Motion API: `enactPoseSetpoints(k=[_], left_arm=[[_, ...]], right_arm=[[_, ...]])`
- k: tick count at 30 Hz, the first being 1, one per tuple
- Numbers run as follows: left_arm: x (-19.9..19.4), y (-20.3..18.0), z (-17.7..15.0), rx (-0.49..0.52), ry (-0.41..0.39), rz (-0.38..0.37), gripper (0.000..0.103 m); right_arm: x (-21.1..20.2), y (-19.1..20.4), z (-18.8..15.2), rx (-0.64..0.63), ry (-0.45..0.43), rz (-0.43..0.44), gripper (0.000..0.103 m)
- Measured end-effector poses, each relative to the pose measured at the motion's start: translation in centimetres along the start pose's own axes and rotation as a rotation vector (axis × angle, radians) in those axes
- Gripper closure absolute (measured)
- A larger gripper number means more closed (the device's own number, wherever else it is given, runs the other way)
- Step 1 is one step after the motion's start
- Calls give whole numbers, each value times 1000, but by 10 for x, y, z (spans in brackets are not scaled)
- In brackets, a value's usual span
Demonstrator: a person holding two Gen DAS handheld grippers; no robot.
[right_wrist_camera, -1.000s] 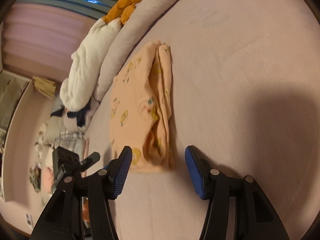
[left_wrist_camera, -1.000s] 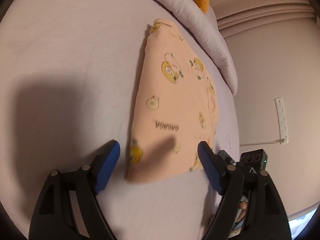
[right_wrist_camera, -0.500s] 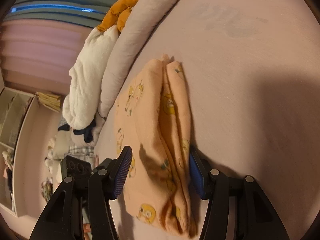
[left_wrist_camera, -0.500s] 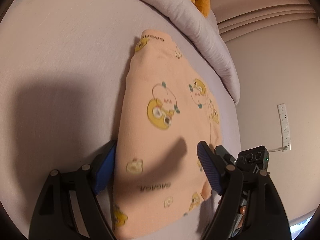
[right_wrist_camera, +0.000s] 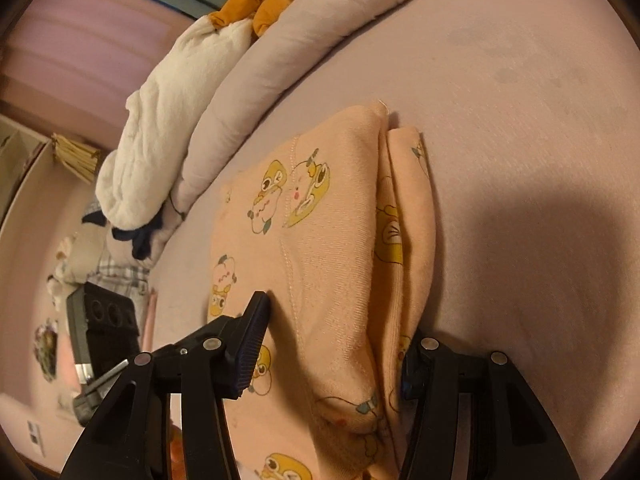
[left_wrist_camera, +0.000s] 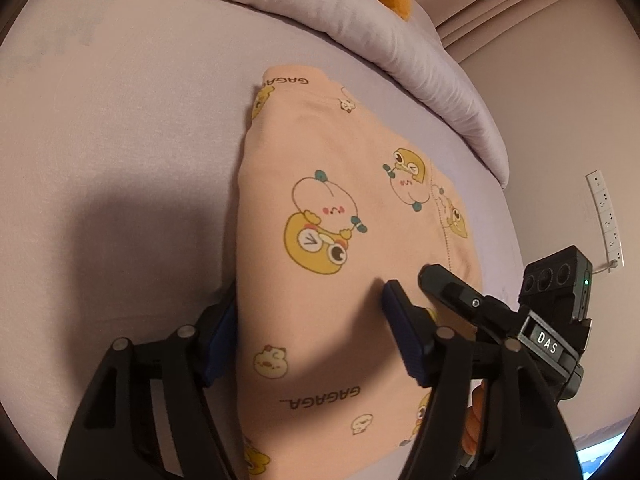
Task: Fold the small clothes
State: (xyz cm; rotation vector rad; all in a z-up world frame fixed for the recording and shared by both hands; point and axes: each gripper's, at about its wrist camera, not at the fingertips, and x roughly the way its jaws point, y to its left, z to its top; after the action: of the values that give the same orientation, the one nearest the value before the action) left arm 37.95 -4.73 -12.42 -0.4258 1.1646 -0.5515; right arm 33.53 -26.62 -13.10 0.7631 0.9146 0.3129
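Note:
A folded peach garment (left_wrist_camera: pixel 328 216) with yellow cartoon prints lies on the lilac bed sheet (left_wrist_camera: pixel 120 140). My left gripper (left_wrist_camera: pixel 310 328) is open and straddles the garment's near end, one blue pad at its left edge, the other on top of the cloth. In the right wrist view the same garment (right_wrist_camera: pixel 320 248) shows its folded layers stacked at the right edge. My right gripper (right_wrist_camera: pixel 334 344) is open and straddles the garment from the opposite end. The tip of the other gripper (left_wrist_camera: pixel 448 284) shows in the left wrist view.
A rolled lilac duvet (left_wrist_camera: pixel 360 36) runs along the far side of the garment, with an orange plush (right_wrist_camera: pixel 260 4) and a white fluffy blanket (right_wrist_camera: pixel 160 120) behind it. A wall with a power strip (left_wrist_camera: pixel 606 216) stands past the bed edge.
Both grippers have moved forward from just short of the garment to straddling its two ends. The jaws stay open and the garment lies still.

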Motion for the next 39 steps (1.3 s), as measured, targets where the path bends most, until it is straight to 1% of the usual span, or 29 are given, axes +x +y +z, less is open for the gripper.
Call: enactPoseSetpoints(k=[2, 4, 7, 10, 12, 16, 21, 39], left_arm=[[-1, 3, -1, -1, -1, 3, 43], [-2, 5, 0, -3, -1, 7, 45], [1, -1, 2, 14, 0, 31, 45], [2, -6, 1, 44, -4, 67, 45], [4, -8, 1, 57, -7, 78, 45], [3, -9, 1, 73, -12, 88, 46], [3, -13, 1, 96, -20, 109, 46], [5, -15, 2, 107, -25, 119, 45]], right_arm=[[1, 2, -1, -20, -6, -13, 48], [2, 3, -1, -33, -5, -23, 48], [4, 5, 0, -38, 2, -36, 50], [7, 11, 2, -67, 13, -69, 51], [9, 14, 1, -88, 15, -86, 51], [9, 15, 0, -108, 11, -97, 53], [11, 17, 0, -132, 6, -113, 54], [13, 18, 0, -138, 3, -116, 54]])
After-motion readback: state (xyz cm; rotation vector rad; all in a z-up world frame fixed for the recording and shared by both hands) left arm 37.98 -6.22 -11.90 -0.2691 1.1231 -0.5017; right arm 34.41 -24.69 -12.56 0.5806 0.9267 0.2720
